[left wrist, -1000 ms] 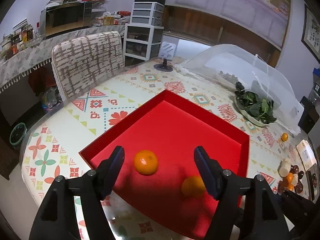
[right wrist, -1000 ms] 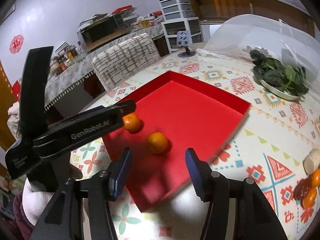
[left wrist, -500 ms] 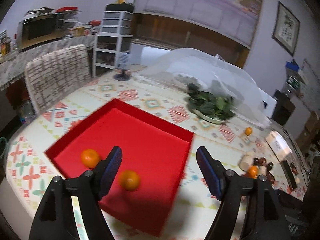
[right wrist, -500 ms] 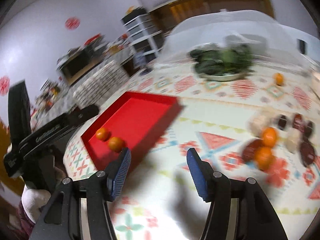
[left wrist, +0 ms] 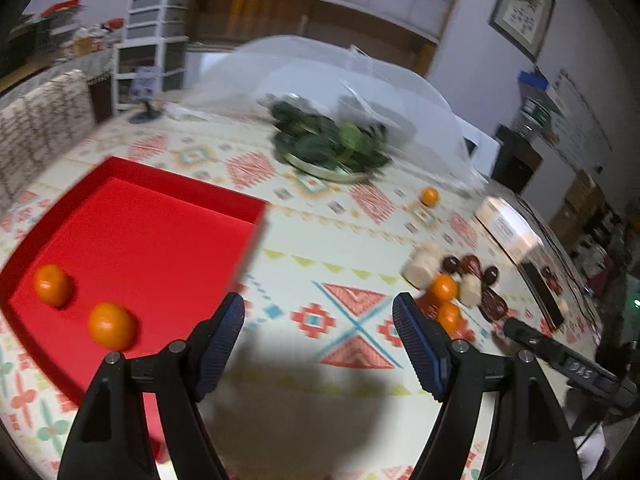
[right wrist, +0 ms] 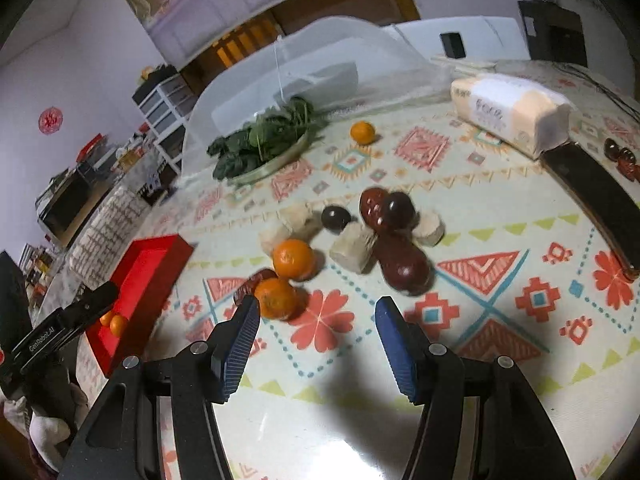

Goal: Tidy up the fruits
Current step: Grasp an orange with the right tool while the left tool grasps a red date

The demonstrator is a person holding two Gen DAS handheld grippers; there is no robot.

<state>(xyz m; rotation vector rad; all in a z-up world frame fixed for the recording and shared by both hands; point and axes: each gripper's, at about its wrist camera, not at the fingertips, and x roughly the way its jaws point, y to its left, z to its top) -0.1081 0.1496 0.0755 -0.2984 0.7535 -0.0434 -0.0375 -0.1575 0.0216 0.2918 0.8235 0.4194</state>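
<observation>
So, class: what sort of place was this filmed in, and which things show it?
Most likely a home dining room or kitchen corner: a table under a patterned cloth, a mesh food cover beside a plate of leafy greens, and plastic storage drawers against the wall.

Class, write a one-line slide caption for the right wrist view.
Empty right gripper, jaws opening, near two oranges in the fruit pile.

White lettering "GenRobot.AI" runs along the black arm of the left tongs (right wrist: 60,332) — seen at the left edge of the right wrist view. The wrapped tissue pack (right wrist: 508,110) on the bench (right wrist: 500,208) carries dark print — too blurred to read.
</observation>
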